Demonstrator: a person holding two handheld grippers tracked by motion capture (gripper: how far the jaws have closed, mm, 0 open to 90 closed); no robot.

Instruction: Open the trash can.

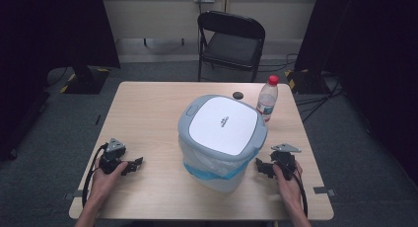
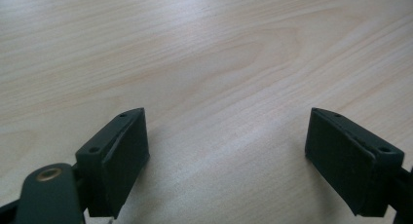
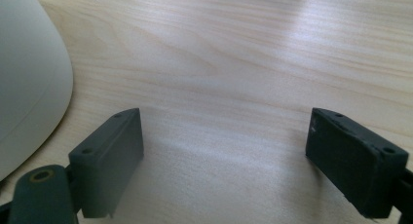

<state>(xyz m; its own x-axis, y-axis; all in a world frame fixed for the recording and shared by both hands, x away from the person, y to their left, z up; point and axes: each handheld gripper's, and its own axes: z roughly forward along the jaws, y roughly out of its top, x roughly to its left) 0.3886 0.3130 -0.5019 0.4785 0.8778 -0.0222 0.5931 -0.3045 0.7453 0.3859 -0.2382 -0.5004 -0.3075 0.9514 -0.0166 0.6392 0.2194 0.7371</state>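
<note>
The bin [image 1: 222, 138] has a white lid top framed in grey, over a clear liner with a blue band. At its 1 o'clock, the clear bottle [image 1: 267, 99] wears a red cap and red-and-white label. The desk [image 1: 148, 113] is pale wood grain; both grippers' jaws are black.

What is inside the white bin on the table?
The bin has its grey-rimmed lid closed. A clear bag with a blue edge hangs out beneath the lid. The contents are hidden.

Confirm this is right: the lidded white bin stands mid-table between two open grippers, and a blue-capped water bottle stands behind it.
Not quite: the water bottle has a red cap, as the high view shows. The bin, left gripper and right gripper are as described.
</note>
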